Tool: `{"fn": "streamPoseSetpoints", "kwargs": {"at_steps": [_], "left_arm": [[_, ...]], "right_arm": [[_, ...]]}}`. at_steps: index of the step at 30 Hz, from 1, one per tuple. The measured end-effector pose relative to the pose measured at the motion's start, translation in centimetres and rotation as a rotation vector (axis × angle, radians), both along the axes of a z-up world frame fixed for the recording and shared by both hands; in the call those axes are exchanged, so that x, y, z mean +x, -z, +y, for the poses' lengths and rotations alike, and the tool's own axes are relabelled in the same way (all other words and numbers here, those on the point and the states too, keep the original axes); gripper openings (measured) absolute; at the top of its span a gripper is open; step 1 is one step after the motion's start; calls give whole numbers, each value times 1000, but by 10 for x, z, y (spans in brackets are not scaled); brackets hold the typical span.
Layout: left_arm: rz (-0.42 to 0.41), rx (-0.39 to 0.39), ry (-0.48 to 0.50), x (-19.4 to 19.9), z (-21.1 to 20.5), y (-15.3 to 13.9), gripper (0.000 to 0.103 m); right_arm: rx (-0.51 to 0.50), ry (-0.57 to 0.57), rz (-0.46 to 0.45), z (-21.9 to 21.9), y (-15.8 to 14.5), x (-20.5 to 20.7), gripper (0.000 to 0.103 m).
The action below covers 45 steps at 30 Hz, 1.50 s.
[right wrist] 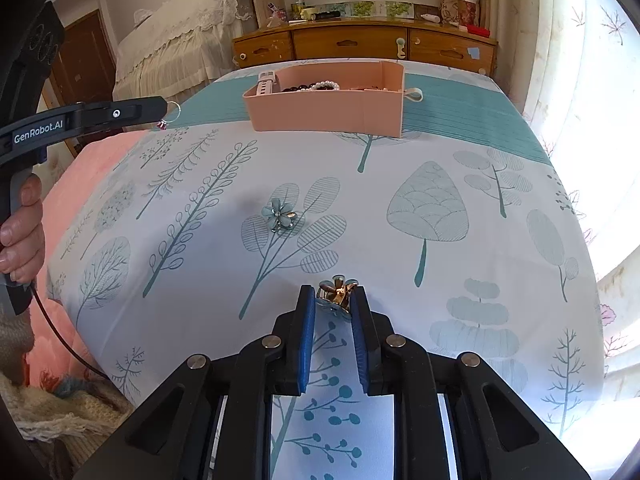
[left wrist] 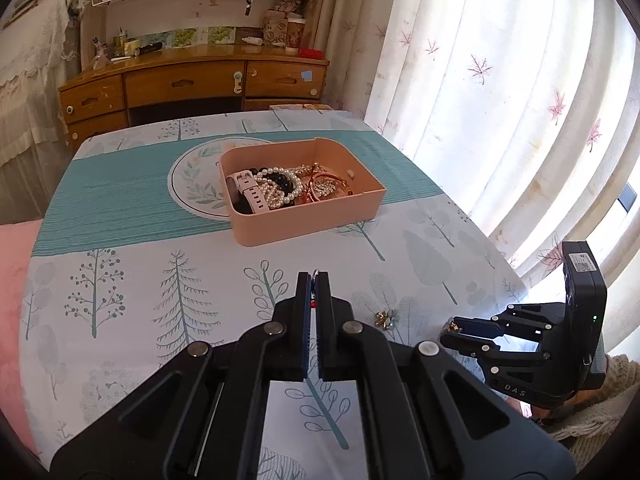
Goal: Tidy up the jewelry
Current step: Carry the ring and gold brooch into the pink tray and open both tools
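Left wrist view: my left gripper is pinching a thin ring; only a sliver of its loop is peeking out above the pressed-together fingers, and a red speck is showing in the gap lower down. Ahead, the pink box is sitting on the teal band of the bedspread, holding a white watch strap, pearl strands, dark beads and gold pieces too tangled to sort apart. A small gold and pale-blue ornament is lying on the cloth just right of my fingers. My right gripper is coming in side-on from the right; something gold is glinting at its tip, the grip itself hard to read from here.

Right wrist view: my right gripper is squeezing a flower clip of gold metal and pale-blue petals, its lower part hidden between the blue pads. A second blue flower piece is lying loose on the leaf print, mid-bed. My left gripper is reaching in from the left, the ring dangling at its tip with a red bit below; my left hand is half cut off by the frame. The box is standing well beyond, its contents mostly screened by its near wall.

Room: wooden desk with drawers behind the bed, leaf-patterned curtains glowing on the right.
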<state>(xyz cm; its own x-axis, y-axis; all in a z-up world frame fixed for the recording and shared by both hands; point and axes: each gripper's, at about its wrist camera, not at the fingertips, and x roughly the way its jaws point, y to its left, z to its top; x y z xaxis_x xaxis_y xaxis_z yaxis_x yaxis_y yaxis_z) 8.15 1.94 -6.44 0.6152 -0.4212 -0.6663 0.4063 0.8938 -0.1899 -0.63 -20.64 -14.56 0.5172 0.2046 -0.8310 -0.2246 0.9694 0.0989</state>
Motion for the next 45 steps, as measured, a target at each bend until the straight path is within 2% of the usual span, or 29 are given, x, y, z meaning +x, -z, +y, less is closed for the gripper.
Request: {"fn": "streamPoseSetpoints", "kwargs": {"at_steps": [7,15,21,25,29,36,40,45], "left_arm": [[-21,-36,-13,10,-6,-19,0],[-83,-67,-28,28,-19,-58,0],[-97,-64,-62,54,-32,-81,0],[-90,-62,-92,75,-35,-85,0],[-45,-93,-86,102,-31,-82,0],[61,-94,-107,152,-24,-55,0],[101,-82,-118,168,-28,-35,0],[131,-46,-136,180,-33,-15,0]], "right_arm": [[22,-16,-38,1,-24,15,17],[43,-62,-192,20,-82,48,17],[90,-39,-266,23,-120,83,17],[104,-17,-310,22,-142,107,18],[128,2,-312,18,-158,133,18],[211,57,-226,3,-156,191,18],[242,71,-155,0,-135,219,18],[225,80,-98,5,-99,233,18]]}}
